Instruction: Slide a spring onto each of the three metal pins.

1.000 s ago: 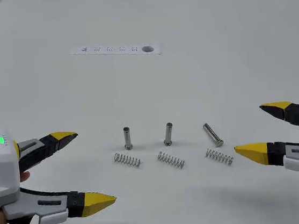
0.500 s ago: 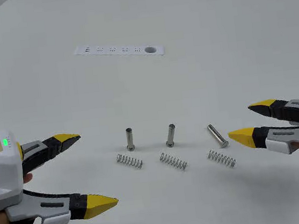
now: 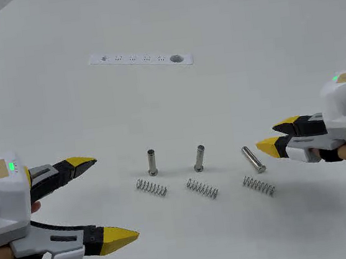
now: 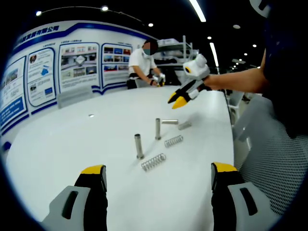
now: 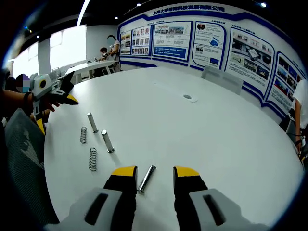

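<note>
1. The middle pin [image 3: 199,158] stands upright on the white table [image 3: 258,57]; everything below is placed from it.
2. The left pin [image 3: 152,162] stands upright to its left, well apart from it. The right pin [image 3: 253,159] lies on its side to the middle pin's right, also well apart.
3. Three springs lie flat in a row on the person's side of the pins. The middle spring [image 3: 202,188] is just in front of the middle pin, the left spring [image 3: 151,187] is in front of the left pin, and the right spring [image 3: 258,186] is in front of the right pin. No spring is on a pin.
4. The left claw [image 3: 116,197] sits far to the left of the middle pin, beyond the left pin. Its jaws are spread wide and hold nothing, with the tips pointing towards the row. The left pin and left spring are well apart from those tips.
5. The right claw [image 3: 266,137] hangs to the right of the middle pin, just past the right pin. Its jaws stand a narrow gap apart and are empty.
6. In the head view its nearer tip is just beside the far end of the right pin, with a small gap between them. In the right gripper view that pin shows in the gap between the jaws, closer to one of them; contact cannot be told there.
7. A socket strip [image 3: 140,59] lies well behind the middle pin, set in the table.
</note>
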`<state>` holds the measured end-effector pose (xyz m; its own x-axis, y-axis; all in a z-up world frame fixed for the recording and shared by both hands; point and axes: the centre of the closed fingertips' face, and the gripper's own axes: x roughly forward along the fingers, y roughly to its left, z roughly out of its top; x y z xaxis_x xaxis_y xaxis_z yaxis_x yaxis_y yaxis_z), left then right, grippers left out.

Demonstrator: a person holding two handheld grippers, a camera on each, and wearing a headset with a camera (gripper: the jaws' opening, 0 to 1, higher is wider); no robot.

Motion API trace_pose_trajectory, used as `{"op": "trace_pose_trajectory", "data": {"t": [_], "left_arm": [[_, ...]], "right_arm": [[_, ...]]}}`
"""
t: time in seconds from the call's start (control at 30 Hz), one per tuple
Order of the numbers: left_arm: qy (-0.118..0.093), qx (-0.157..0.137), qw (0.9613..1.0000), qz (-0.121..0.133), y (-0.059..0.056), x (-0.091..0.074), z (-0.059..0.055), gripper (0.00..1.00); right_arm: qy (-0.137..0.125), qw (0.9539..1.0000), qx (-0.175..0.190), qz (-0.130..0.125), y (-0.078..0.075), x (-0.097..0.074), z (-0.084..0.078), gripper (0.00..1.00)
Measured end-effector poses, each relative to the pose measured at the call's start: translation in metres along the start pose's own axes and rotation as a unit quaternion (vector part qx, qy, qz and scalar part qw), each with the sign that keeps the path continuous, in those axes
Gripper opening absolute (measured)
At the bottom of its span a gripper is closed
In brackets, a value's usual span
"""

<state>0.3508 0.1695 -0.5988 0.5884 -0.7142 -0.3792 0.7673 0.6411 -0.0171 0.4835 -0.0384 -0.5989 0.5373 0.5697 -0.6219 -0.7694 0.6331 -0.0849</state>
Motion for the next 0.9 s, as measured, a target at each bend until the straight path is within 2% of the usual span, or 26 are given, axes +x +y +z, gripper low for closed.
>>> {"op": "trace_pose_trajectory", "data": {"t": [0.17, 0.4, 0.67, 0.9], "left_arm": [[-0.003, 0.000, 1.0000, 0.003, 0.002, -0.001, 0.001, 0.91], [0.000, -0.001, 1.0000, 0.003, 0.001, -0.001, -0.002, 0.90], [-0.004, -0.003, 1.0000, 0.004, 0.002, -0.001, -0.002, 0.89], [-0.004, -0.004, 1.0000, 0.004, 0.001, -0.001, -0.003, 0.89]], "right_arm": [[0.021, 0.9998, 0.005, -0.002, 0.002, 0.012, -0.001, 0.28], [0.058, 0.9982, 0.017, 0.000, 0.008, 0.028, -0.011, 0.24], [0.104, 0.9939, 0.035, -0.011, 0.006, 0.042, -0.028, 0.19], [0.118, 0.9914, 0.055, -0.014, 0.005, 0.048, -0.033, 0.17]]}}
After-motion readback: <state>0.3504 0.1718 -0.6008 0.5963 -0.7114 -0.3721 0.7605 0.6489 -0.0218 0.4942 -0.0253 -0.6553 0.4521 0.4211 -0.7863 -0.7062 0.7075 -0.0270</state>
